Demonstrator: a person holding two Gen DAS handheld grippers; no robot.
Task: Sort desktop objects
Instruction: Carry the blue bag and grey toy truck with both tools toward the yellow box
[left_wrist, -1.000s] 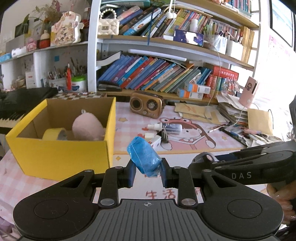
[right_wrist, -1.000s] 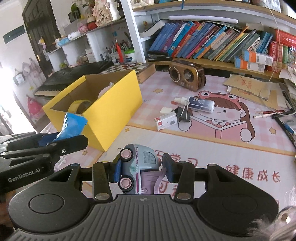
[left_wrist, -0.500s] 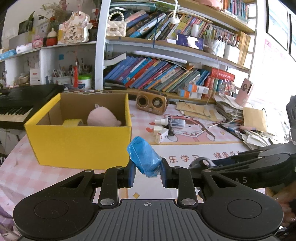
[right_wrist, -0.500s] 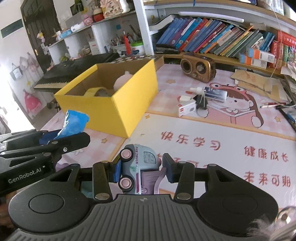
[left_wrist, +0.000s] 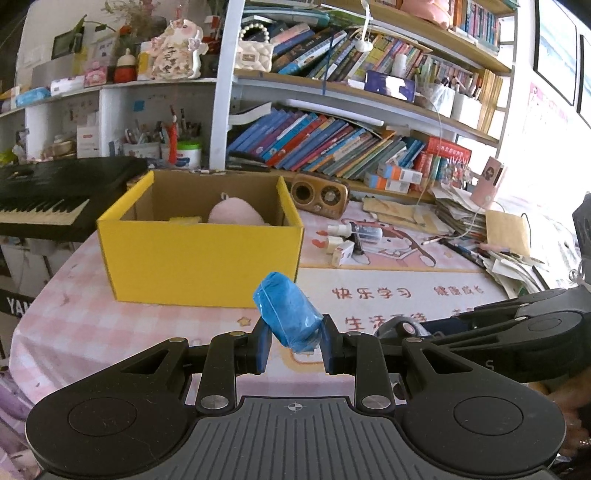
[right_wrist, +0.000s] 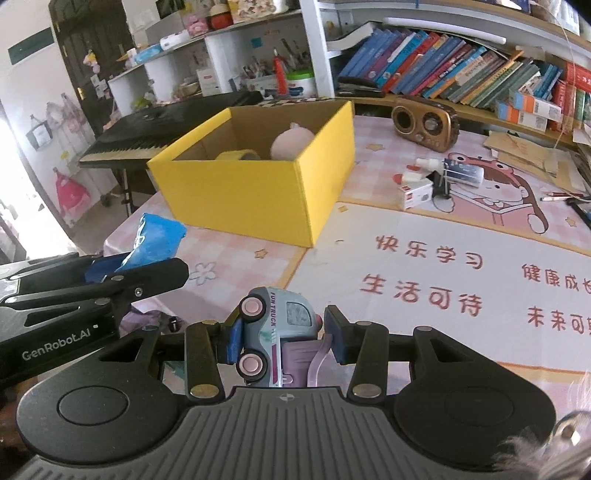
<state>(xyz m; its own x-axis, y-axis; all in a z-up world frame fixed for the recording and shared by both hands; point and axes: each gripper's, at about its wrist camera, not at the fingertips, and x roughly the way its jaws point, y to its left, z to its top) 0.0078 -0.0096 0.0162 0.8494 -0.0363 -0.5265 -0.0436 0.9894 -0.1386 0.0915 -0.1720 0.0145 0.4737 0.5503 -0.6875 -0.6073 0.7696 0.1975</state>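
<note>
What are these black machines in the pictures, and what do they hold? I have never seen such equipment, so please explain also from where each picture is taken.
There is no robot here: a person holds one two-finger gripper in each hand. Each picture comes from a fisheye camera on a gripper, looking forward along its fingers.

In the left wrist view, the left gripper is shut on a blue packet. In the right wrist view, the right gripper is shut on a toy truck.

On the pink desk mat stands a yellow box that already contains a pink plush toy and a tape roll. Behind it sit a small brown radio and some small bottles.
</note>
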